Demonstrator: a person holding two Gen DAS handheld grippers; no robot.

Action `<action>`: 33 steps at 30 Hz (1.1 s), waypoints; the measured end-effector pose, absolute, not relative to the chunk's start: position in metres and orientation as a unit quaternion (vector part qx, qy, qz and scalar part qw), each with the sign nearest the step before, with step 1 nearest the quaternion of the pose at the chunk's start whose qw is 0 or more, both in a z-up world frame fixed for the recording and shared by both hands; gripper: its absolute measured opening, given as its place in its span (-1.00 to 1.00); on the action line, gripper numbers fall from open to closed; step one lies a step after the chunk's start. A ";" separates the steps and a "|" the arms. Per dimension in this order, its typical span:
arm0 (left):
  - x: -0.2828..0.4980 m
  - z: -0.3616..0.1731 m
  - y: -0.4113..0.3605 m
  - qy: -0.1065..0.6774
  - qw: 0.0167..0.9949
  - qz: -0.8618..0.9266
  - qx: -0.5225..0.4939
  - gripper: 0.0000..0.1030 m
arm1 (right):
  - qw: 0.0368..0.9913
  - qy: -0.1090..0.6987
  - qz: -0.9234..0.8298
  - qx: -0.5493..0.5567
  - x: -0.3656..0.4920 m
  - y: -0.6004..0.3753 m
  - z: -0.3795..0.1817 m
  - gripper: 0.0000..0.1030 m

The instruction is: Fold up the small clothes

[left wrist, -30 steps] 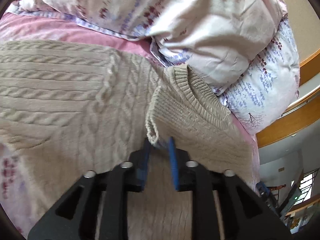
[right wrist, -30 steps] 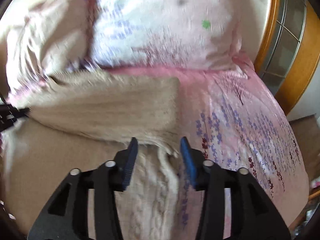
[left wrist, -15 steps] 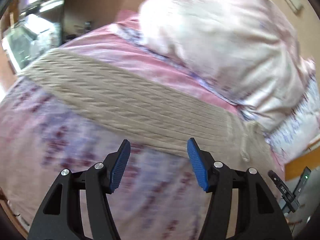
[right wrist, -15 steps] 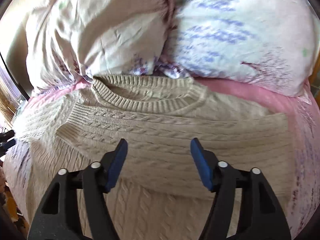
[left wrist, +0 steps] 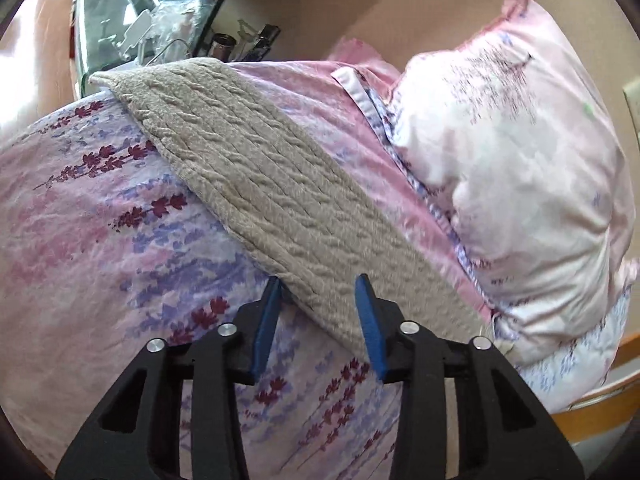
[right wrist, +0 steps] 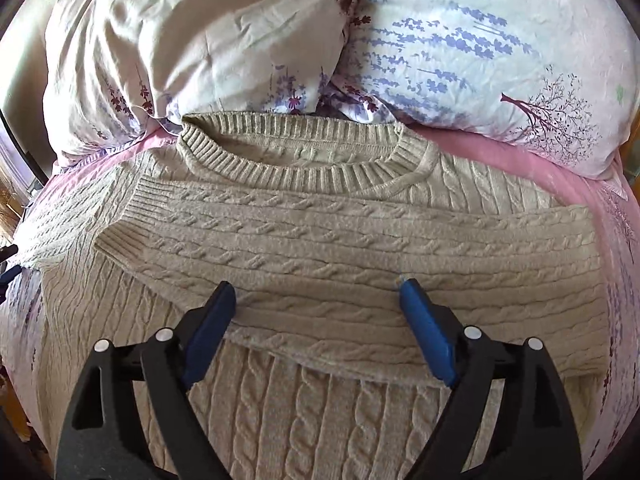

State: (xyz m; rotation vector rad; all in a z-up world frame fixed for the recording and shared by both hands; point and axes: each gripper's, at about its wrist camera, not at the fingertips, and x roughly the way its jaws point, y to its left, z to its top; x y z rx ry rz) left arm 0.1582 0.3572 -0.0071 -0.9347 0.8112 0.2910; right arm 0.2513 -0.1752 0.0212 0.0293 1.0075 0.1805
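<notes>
Sweater point(left wrist: 256, 184) seen from the left wrist view: one sleeve lies stretched flat on the bed point(left wrist: 100, 240), long axis running diagonally from near the fingers up toward the far left edge of the mattress. Left gripper point(left wrist: 318, 320) sits at the near end of that sleeve, its lower edge between the blue fingers point(left wrist: 370, 328); gap narrow and closing, pads not yet pressing the knit as far as visible. A pillow point(left wrist: 512, 168) lies just beside the sleeve, to the right.

Right wrist view: sweater body point(right wrist: 320, 420) lies flat on the bed, collar point(right wrist: 304, 160) pointing away toward two pillows point(right wrist: 460, 40), body axis running from the gripper up to the collar. The other sleeve point(right wrist: 340, 248) is already folded across the chest, its long axis crosswise, cuff toward the left. Right gripper point(right wrist: 316, 320) is over this sleeve, fingers point(right wrist: 424, 332) wide and opening, nothing held; the tips look close to or resting on the knit.

Risks, as judged:
- Left fingers may catch bed sheet together with the sleeve edge, since the edge lies flush on it.
- A shallow bite on thick cable knit could slip out during the carry-over.
- Dragging the outstretched sleeve may shift the folded sleeve or skew the body.
</notes>
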 end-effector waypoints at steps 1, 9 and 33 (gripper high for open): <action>0.158 -0.008 0.360 0.376 0.801 0.139 -0.445 -0.42 | 0.871 0.483 0.087 0.012 0.250 -0.175 0.021 0.64; 0.164 0.004 0.350 0.353 0.816 0.139 -0.437 -0.86 | 0.868 0.486 0.095 0.017 0.241 -0.182 0.023 0.73; 0.225 0.065 0.045 0.360 0.886 -0.187 -0.226 -0.91 | 0.867 0.482 0.093 0.091 0.207 -0.260 0.036 0.73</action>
